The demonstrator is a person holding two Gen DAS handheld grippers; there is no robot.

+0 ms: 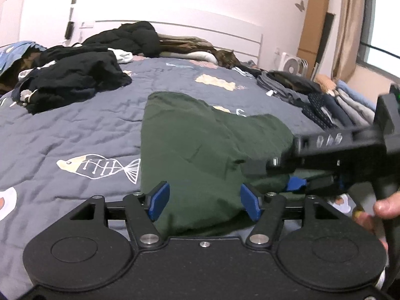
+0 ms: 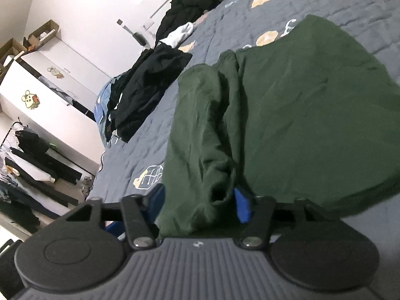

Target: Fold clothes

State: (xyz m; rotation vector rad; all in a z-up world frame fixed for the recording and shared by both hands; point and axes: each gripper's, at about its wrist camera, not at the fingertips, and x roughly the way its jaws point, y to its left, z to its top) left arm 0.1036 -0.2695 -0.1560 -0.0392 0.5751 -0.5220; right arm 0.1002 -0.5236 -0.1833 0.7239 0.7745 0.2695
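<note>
Dark green cotton garment lying crumpled mid-bed on grey-blue quilted bedspread with fish-skeleton print, near edge bunched toward both grippers. Rolled sleeve-like fold running down its left side in right wrist view.

Left gripper: blue-padded jaws standing well apart, green cloth lying between them, pads not pressing on it. Nothing held.

Right gripper: jaws partly closed around bunched end of rolled fold; right blue pad against cloth, left pad mostly hidden behind fabric. Firm pinch or not: cannot tell. Seen from left wrist view coming in from right, low over garment's corner, bare hand on its grip.

Heap of black clothes well apart at bed's far left. Row of folded grey and navy items along right edge. Tabby cat curled by white headboard.
</note>
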